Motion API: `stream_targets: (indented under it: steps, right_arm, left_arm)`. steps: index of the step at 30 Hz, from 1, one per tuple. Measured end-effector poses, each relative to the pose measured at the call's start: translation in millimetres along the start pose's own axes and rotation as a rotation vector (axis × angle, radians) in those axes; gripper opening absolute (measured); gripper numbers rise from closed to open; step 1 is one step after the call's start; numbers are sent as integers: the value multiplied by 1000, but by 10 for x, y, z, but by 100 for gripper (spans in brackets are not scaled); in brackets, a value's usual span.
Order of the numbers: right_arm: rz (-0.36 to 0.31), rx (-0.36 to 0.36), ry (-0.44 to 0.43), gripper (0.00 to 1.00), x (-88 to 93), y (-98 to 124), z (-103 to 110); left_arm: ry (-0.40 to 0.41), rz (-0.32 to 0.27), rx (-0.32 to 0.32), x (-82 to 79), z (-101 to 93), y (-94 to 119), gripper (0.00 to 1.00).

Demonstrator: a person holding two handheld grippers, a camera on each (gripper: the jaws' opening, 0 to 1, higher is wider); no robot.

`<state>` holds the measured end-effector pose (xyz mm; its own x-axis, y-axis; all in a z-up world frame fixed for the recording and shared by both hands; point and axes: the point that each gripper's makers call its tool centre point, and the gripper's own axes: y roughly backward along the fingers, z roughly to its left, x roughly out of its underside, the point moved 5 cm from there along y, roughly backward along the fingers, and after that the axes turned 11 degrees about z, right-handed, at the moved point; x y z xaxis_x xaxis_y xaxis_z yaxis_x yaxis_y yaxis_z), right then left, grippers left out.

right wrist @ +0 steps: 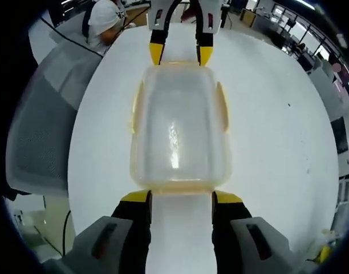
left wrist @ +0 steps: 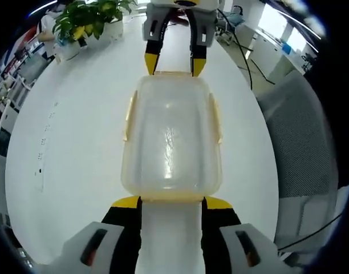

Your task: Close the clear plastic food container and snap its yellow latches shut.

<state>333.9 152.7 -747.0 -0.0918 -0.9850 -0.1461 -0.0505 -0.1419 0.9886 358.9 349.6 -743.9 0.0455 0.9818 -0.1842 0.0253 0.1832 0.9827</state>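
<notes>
Left gripper view: a white table [left wrist: 77, 142], a potted plant [left wrist: 89, 20] far off, a grey chair [left wrist: 303, 142] beside it. The clear container [left wrist: 171, 142] lies mid-table — left gripper [left wrist: 171, 201] jaws apart at its near end.

Right gripper view: the right gripper [right wrist: 180, 197] jaws apart at the other end — a person [right wrist: 106, 20] sits beyond.

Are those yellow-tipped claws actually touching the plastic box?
Cannot tell. In the left gripper view, the left gripper tips meet the edge of the box with no visible gap, but pressing contact isn't plain.
</notes>
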Motion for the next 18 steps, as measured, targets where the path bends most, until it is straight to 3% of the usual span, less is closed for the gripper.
stream_targets:
  steps: [3, 11, 18]
  right_arm:
    - [-2, -1, 6, 40, 14, -3, 0]
    - [-63, -38, -116, 44, 45, 91, -2]
    - [-117, -62, -218, 47, 53, 179, -11]
  left_arm:
    - [7, -1, 3, 3, 7, 3, 35]
    - [57, -3, -3, 112, 51, 26, 36]
    - [197, -65, 40, 168, 65, 122, 36]
